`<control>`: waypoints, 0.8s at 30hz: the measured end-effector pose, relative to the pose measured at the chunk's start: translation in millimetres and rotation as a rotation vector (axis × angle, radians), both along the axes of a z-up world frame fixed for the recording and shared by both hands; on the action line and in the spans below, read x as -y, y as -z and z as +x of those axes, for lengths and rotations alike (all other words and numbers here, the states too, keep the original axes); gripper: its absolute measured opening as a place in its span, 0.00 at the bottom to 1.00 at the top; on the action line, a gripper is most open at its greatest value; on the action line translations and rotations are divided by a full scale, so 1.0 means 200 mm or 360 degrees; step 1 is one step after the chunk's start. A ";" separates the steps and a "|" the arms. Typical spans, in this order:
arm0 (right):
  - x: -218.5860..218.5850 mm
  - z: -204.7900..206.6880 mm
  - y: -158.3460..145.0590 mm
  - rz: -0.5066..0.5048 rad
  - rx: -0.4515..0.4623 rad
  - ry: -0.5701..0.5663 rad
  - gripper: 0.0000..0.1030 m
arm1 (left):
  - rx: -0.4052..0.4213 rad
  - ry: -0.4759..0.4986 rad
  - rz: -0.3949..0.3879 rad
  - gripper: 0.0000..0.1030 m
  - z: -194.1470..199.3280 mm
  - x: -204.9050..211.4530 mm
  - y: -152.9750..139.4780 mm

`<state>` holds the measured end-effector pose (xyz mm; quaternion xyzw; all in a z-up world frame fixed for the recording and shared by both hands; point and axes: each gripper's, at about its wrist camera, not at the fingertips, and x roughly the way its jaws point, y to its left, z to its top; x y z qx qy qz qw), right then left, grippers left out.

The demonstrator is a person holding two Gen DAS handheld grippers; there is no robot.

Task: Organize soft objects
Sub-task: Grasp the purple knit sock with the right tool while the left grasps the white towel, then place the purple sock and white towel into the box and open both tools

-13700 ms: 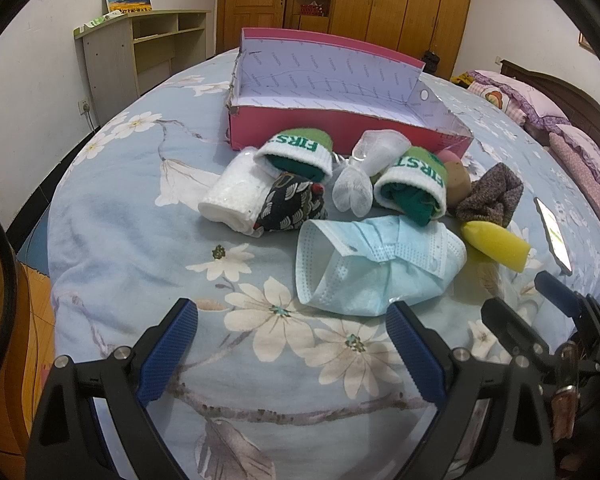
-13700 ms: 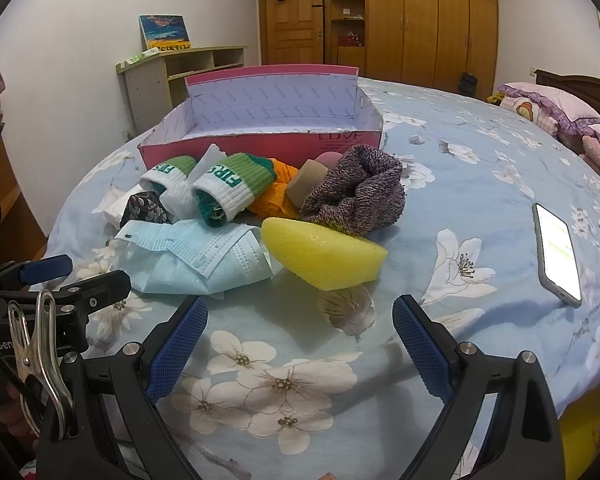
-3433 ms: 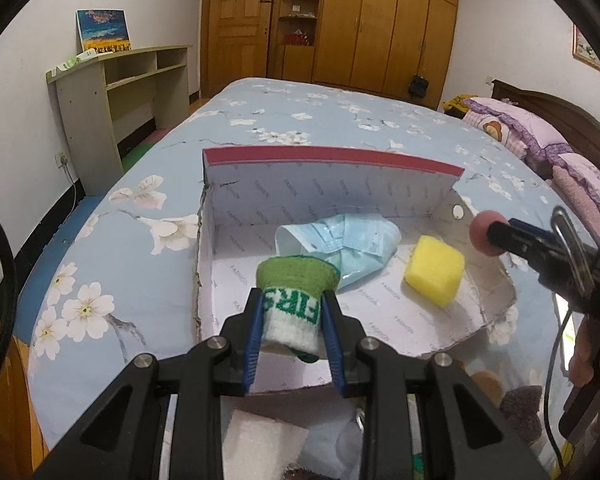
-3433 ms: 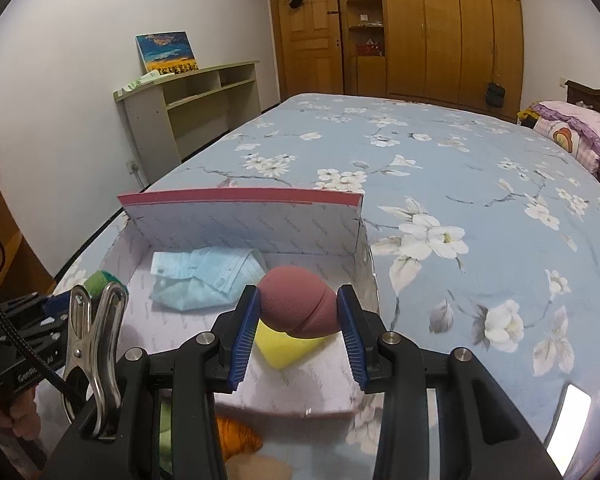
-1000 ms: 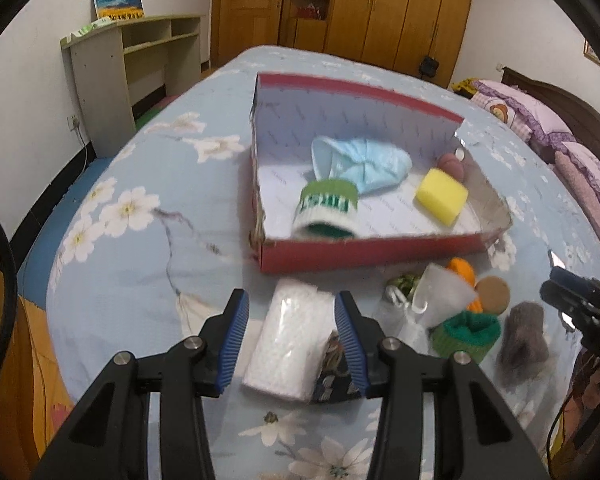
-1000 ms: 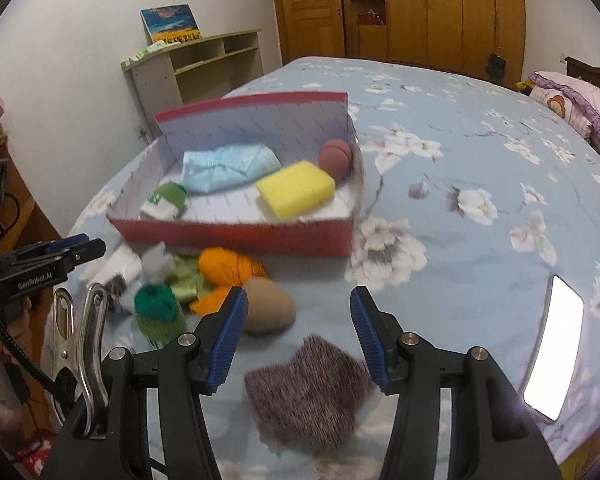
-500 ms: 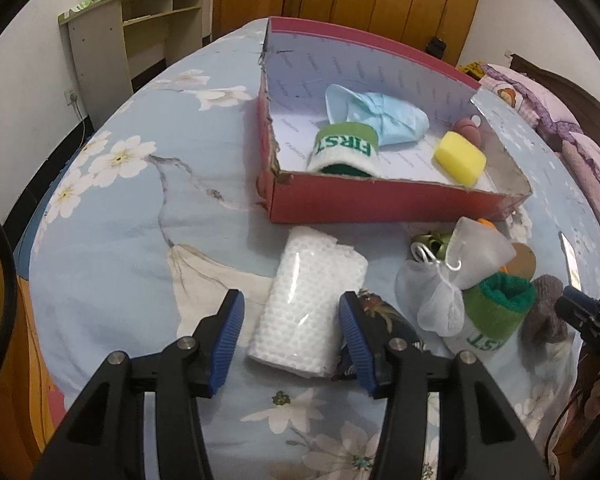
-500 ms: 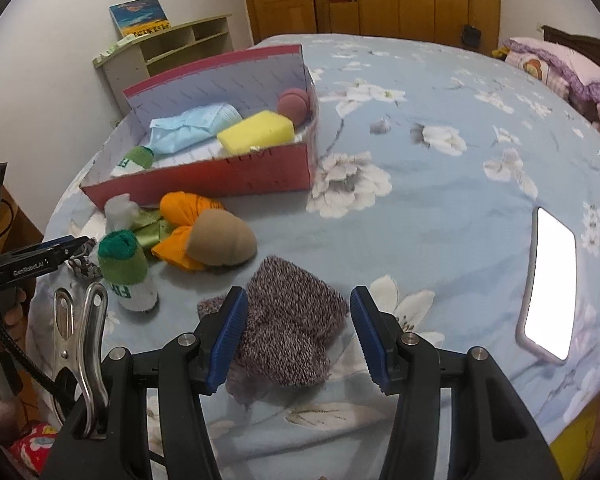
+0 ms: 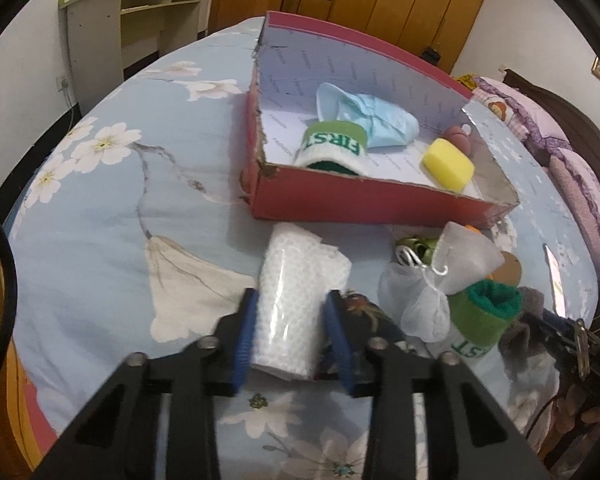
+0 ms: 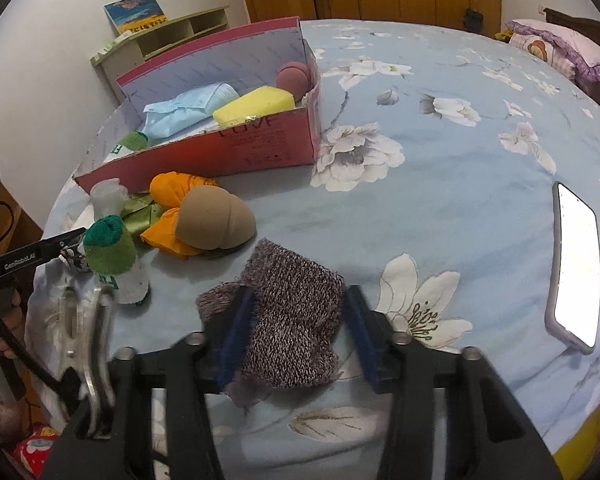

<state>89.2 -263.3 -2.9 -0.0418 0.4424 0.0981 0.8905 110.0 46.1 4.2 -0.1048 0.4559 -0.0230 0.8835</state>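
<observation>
A red box (image 9: 364, 204) on the bed holds a blue mask (image 9: 364, 120), a green and white sock roll (image 9: 334, 148), a yellow sponge (image 9: 446, 164) and a pink ball (image 9: 458, 138). My left gripper (image 9: 290, 336) is open, its jaws on either side of a white bubble-wrap roll (image 9: 296, 292) in front of the box. My right gripper (image 10: 296, 328) is open, its jaws around a grey-purple knitted sock (image 10: 290, 316). The box also shows in the right wrist view (image 10: 260, 148).
A tan sponge (image 10: 216, 218), orange cloth (image 10: 172, 188), a second green sock roll (image 10: 114, 256), a white mesh pouch (image 9: 432, 292) and a dark patterned cloth lie in front of the box. A lit phone (image 10: 574, 260) lies at the right. A shelf (image 9: 132, 20) stands by the wall.
Both grippers have moved down and forward. The left jaws now flank the bubble-wrap roll and have narrowed. The right jaws now flank the knitted sock.
</observation>
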 end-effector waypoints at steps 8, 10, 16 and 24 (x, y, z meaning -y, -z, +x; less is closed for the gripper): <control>-0.01 -0.02 -0.05 0.0020 0.0040 -0.0029 0.24 | 0.0060 0.0038 -0.0036 0.20 -0.05 0.01 -0.07; -0.01 -0.03 -0.06 0.0017 0.0048 -0.0034 0.24 | 0.0085 0.0038 -0.0034 0.20 -0.06 0.01 -0.10; -0.04 -0.06 -0.15 -0.0004 0.0106 -0.0067 0.24 | 0.0195 0.0045 -0.0001 0.20 -0.10 0.02 -0.23; -0.09 -0.04 -0.26 -0.0030 0.0181 -0.0119 0.24 | 0.0296 0.0051 0.0039 0.20 -0.08 0.02 -0.37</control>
